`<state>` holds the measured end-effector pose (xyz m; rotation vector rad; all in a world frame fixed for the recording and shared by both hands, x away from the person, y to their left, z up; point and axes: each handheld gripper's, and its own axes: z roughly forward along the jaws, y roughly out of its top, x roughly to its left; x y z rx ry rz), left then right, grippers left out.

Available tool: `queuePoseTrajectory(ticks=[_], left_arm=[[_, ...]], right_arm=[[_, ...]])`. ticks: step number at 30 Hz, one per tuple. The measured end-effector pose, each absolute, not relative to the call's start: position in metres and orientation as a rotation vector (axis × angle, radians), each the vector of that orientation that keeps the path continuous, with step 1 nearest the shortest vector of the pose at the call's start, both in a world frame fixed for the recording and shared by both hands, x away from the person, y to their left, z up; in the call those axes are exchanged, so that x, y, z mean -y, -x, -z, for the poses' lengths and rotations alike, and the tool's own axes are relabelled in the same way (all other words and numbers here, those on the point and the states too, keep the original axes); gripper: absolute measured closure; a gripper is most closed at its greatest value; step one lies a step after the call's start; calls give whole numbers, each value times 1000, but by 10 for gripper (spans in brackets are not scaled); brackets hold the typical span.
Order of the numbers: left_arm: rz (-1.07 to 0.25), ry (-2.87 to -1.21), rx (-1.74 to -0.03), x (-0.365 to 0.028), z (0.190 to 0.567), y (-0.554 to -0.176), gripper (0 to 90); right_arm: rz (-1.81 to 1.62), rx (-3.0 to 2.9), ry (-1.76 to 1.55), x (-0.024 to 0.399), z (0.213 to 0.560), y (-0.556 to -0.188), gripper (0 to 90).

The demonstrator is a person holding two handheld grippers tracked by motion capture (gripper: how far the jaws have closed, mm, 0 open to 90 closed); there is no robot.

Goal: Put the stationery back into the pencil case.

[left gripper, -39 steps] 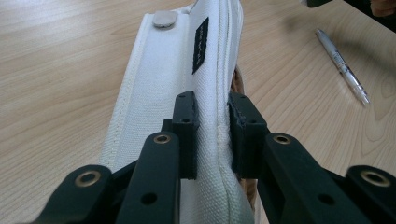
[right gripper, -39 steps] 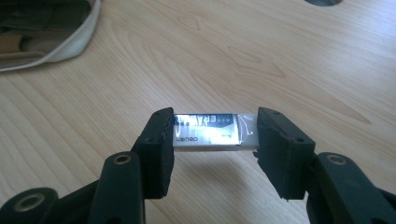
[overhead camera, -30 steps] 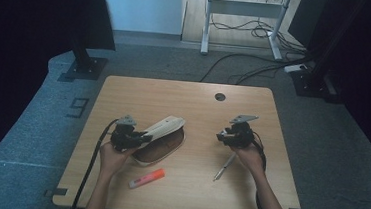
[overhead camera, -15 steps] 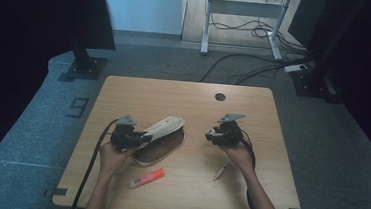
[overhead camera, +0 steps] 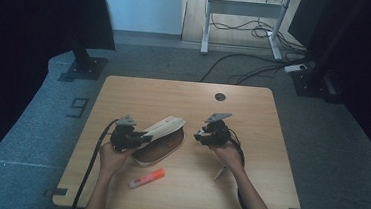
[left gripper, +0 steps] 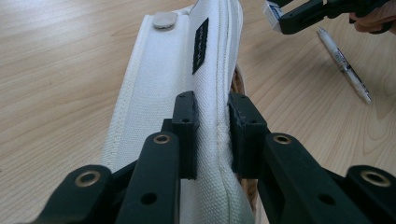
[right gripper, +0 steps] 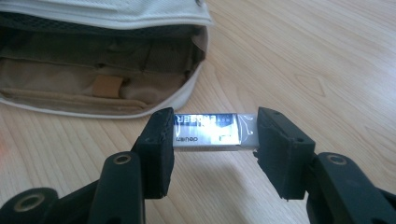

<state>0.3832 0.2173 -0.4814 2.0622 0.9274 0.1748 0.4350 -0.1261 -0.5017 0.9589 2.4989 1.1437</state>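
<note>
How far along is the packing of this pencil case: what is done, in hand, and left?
Done: the left hand-held gripper pinches the white flap of the pencil case, holding it open. In hand: the right hand-held gripper grips an eraser end to end, close to the case's mouth. Left: the eraser is not inside yet; a pen and an orange marker lie on the table.

Wooden table (overhead camera: 189, 97), round hole (overhead camera: 219, 96) near far edge. Left gripper (overhead camera: 138, 138) clamps the raised cream flap of an open pencil case (overhead camera: 163, 138), brown interior showing. Right gripper (overhead camera: 202, 135) sits just right of the case, apparently gripping something small, too small to identify. Orange marker (overhead camera: 146, 178) lies near the front edge; pen (overhead camera: 218, 173) beside the right forearm.
</note>
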Motion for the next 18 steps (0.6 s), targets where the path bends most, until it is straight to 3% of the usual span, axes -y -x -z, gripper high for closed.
queuePoseTrajectory(ticks=[18], left_arm=[[-177,-2060,-926,-218,481,-383,743]], right_arm=[[-1149,-2539,-913,85,507,-442,473]])
